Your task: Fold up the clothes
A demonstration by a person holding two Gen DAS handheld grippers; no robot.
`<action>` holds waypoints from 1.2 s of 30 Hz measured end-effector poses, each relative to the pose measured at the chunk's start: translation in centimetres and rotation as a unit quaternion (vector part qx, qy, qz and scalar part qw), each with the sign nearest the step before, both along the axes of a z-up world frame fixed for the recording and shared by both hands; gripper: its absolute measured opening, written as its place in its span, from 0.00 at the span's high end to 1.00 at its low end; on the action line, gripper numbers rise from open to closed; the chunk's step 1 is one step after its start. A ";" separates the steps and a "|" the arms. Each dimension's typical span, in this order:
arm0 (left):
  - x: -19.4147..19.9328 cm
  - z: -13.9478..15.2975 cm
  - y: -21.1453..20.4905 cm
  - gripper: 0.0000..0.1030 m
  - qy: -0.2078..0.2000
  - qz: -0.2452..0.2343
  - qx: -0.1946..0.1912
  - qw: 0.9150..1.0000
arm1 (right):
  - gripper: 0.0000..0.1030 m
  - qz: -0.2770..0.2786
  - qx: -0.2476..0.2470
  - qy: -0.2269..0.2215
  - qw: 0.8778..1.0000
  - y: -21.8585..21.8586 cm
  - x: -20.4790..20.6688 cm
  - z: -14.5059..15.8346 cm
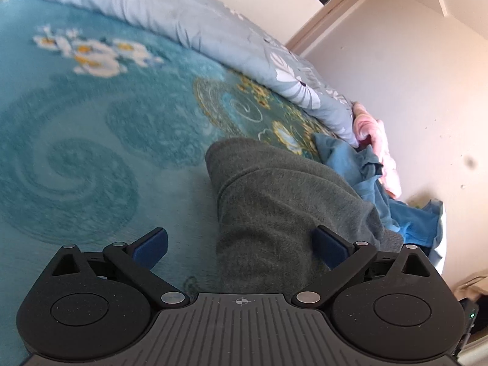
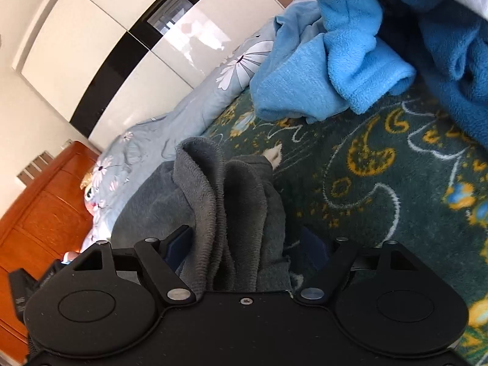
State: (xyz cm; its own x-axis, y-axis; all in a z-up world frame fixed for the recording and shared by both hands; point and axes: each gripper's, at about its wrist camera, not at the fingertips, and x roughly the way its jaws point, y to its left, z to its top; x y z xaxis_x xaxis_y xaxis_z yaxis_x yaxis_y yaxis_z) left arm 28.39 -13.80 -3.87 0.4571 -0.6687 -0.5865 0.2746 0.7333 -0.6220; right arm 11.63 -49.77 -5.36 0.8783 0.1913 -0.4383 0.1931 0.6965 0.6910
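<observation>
On the teal patterned bedspread [image 1: 76,158] a grey fleece garment [image 1: 274,207] is lying, and I am working at it from both sides. My left gripper [image 1: 241,244] is hanging with its jaws spread wide; the grey cloth is running up between them, though the blue pads [image 1: 152,245] are standing clear of the fabric. My right gripper [image 2: 244,244] is also showing its jaws parted, with bunched folds of the same garment [image 2: 231,207] filling the gap; whether the pads are pressing the cloth I cannot tell. Just beyond the grey piece a blue fleece garment [image 2: 350,70] is lying crumpled. A pale floral duvet [image 1: 189,27] is running along the far edge of the bedspread, with a pink cloth [image 1: 375,140] at its end.
</observation>
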 end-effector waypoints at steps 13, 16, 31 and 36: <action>0.7 -1.1 -0.8 0.16 0.020 -0.030 -0.047 0.998 | 0.29 0.038 0.038 -0.011 0.998 0.5 2.0 -0.5; 0.0 -0.2 -1.1 0.37 0.000 -0.034 -0.042 0.999 | 0.42 0.031 0.042 -0.009 0.999 0.7 1.9 -0.5; -6.3 3.5 1.1 0.67 -0.025 0.000 -0.029 0.999 | 0.64 0.047 0.031 -0.007 0.998 3.5 -1.5 3.7; -9.1 4.8 3.7 0.67 -0.030 0.012 -0.035 0.999 | 0.64 0.068 0.024 -0.006 0.997 5.6 -3.5 5.2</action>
